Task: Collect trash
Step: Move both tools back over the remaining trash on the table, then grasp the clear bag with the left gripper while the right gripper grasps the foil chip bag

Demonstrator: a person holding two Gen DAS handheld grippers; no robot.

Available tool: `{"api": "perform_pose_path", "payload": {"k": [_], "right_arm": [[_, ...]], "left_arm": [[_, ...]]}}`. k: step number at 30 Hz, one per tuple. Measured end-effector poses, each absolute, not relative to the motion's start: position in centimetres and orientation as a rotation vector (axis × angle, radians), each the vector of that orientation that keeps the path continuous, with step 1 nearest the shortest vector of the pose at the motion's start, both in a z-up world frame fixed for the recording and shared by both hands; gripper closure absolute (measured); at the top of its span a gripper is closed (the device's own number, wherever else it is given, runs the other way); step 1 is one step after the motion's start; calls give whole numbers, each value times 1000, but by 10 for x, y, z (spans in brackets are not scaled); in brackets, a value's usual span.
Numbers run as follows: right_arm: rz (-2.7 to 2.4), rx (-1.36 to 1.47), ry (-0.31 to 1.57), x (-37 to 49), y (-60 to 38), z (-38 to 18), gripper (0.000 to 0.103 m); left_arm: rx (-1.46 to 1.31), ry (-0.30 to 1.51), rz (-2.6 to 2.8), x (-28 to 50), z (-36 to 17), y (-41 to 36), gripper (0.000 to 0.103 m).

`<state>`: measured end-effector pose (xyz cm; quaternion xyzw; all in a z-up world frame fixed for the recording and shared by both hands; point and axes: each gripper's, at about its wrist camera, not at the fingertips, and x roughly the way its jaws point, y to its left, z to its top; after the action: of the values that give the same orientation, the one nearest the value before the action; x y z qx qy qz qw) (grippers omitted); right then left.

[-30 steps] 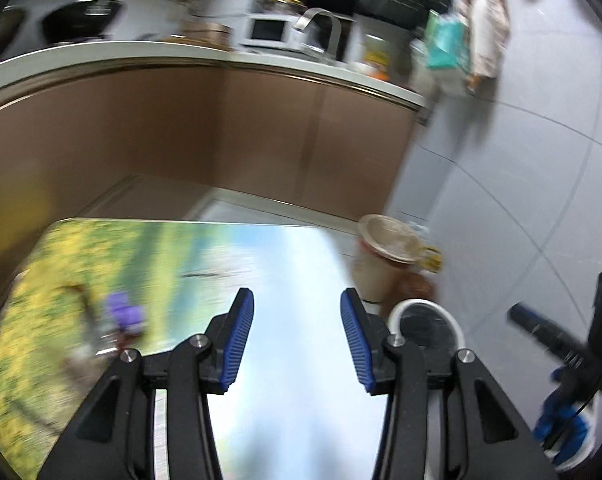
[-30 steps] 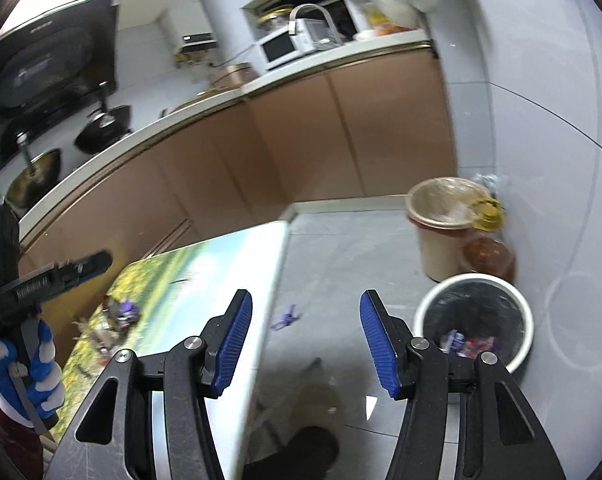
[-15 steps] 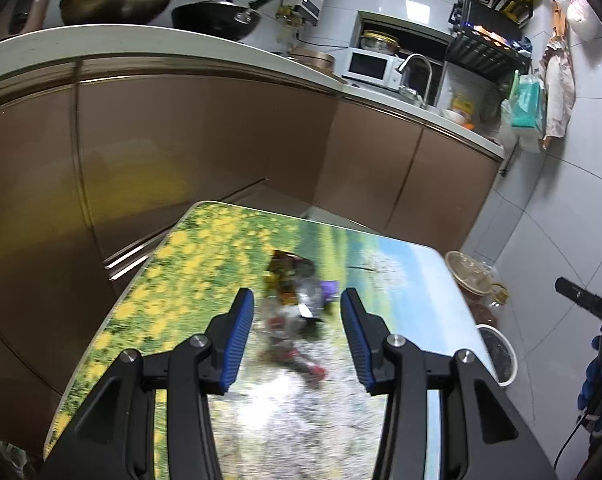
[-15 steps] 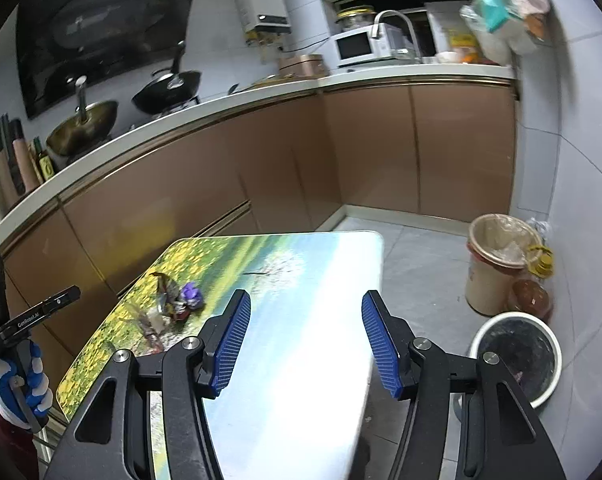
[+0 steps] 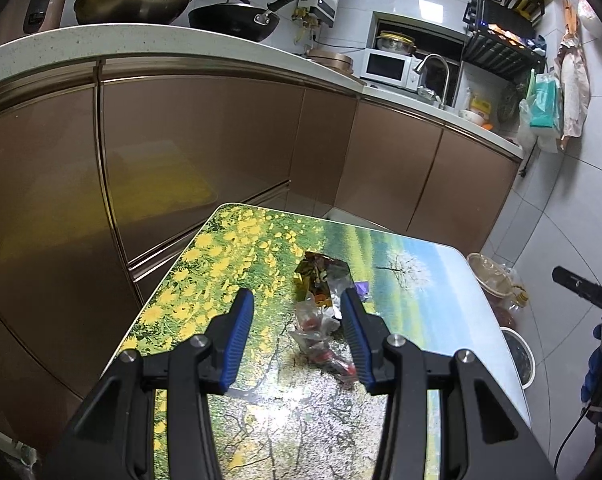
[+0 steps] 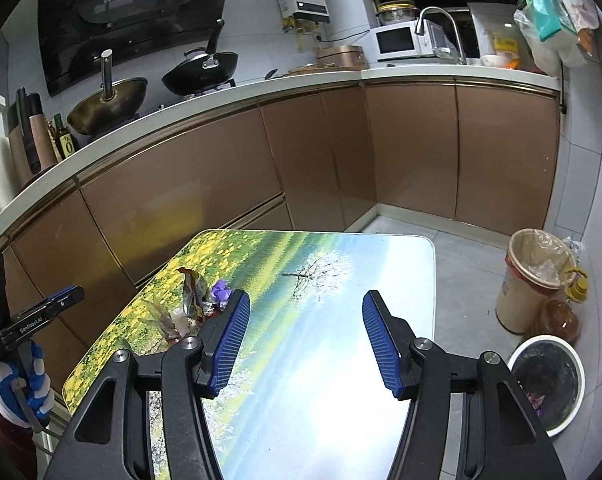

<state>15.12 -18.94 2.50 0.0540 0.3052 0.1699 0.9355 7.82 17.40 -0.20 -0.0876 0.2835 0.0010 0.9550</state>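
A heap of crumpled wrappers (image 5: 321, 312) lies on the small table (image 5: 229, 256) with the meadow print: a gold foil bag, clear plastic with red bits, and a purple scrap (image 5: 361, 287). My left gripper (image 5: 297, 334) hovers over the near end of the heap, open, nothing pinched. My right gripper (image 6: 303, 338) hangs open above the table's pale middle (image 6: 341, 380), empty, with the wrappers (image 6: 189, 304) to its left. The white trash bin (image 6: 547, 382) with a black liner stands on the floor at the right.
A tan bucket (image 6: 535, 280) lined with plastic and an oil bottle (image 6: 561, 318) stand beside the white bin. Brown kitchen cabinets (image 6: 221, 184) with woks on the counter close off the far side. The other hand-held gripper (image 6: 25, 320) shows at the left edge.
Both views have swung away from the floor bins toward the table. The left gripper has come over the wrapper heap and then held still. The right gripper now faces the table's middle.
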Motion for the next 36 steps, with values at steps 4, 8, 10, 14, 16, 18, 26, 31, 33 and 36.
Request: {"api": "perform_pose_path", "payload": {"k": [4, 8, 10, 14, 16, 18, 26, 31, 33, 36], "right_arm": [[367, 115, 642, 160, -201, 15, 44], [385, 121, 658, 171, -217, 5, 44], [391, 121, 669, 176, -221, 1, 44], [411, 105, 684, 185, -229, -4, 44], [424, 98, 688, 188, -232, -6, 44], [438, 92, 695, 189, -231, -9, 44], [498, 61, 733, 179, -209, -19, 44], [521, 43, 764, 183, -179, -29, 44], [529, 30, 769, 186, -163, -30, 44], [555, 31, 790, 198, -136, -34, 44]], "left_arm": [[-190, 593, 18, 93, -5, 161, 60], [-192, 607, 25, 106, -7, 145, 60], [-191, 613, 24, 112, -8, 135, 60], [-181, 630, 17, 121, -14, 116, 60], [-183, 636, 11, 122, -16, 109, 60], [-181, 644, 12, 124, -18, 105, 60], [-215, 670, 26, 126, -31, 124, 60], [-237, 719, 16, 125, -58, 147, 60], [-254, 744, 5, 126, -70, 156, 60], [-278, 779, -10, 129, -88, 167, 60]]}}
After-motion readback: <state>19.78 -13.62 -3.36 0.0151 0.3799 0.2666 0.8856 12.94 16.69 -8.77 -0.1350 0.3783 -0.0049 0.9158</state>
